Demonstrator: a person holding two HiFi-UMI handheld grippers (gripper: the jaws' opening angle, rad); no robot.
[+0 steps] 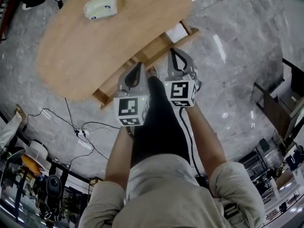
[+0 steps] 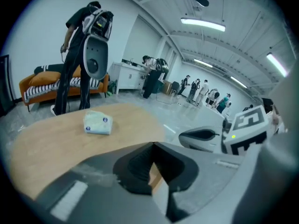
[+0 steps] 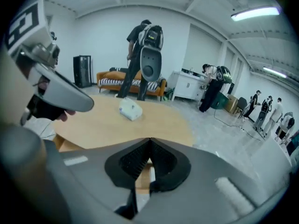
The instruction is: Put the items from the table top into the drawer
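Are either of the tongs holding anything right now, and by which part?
Nothing is held. The left tongs and right tongs are both shut with nothing between them; the white packet lies apart on the table.

Ahead of two grippers, the left gripper (image 1: 141, 65) and the right gripper (image 1: 174, 52): one white packet (image 1: 100, 7), one wooden table (image 1: 85, 56), one drawer (image 1: 160, 44).

The table (image 1: 71, 56) runs off the head view's top edge. The left gripper (image 1: 140, 66) and right gripper (image 1: 172, 52) cover part of the drawer (image 1: 159, 45). The white packet's (image 1: 100, 7) print is too small to read.
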